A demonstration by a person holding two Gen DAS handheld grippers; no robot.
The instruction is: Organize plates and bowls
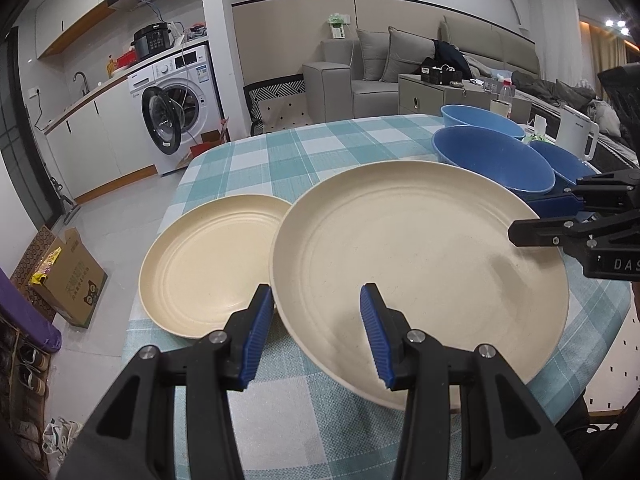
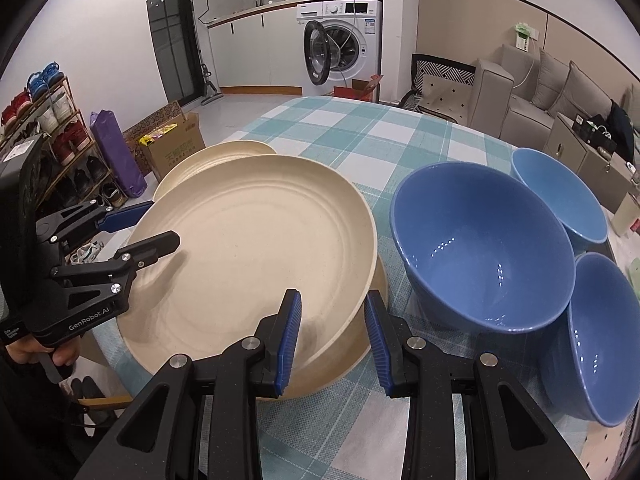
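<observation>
A large cream plate (image 1: 420, 264) sits on the checked tablecloth, apparently stacked on another cream plate beneath it (image 2: 360, 344). A smaller cream plate (image 1: 208, 264) lies to its left, partly hidden behind it in the right wrist view (image 2: 224, 156). Three blue bowls (image 1: 492, 160) (image 2: 480, 248) stand to the right. My left gripper (image 1: 316, 332) is open, its jaws astride the big plate's near-left rim; it also shows in the right wrist view (image 2: 152, 224). My right gripper (image 2: 332, 336) is open astride the plate's right rim; it also shows in the left wrist view (image 1: 548, 216).
The checked table (image 1: 320, 148) ends close on the left, with floor, a cardboard box (image 1: 68, 276) and a shoe rack (image 2: 48, 128) below. A white kettle (image 1: 576, 132) stands beyond the bowls. A washing machine (image 2: 344, 40) and a sofa (image 1: 360, 76) are far behind.
</observation>
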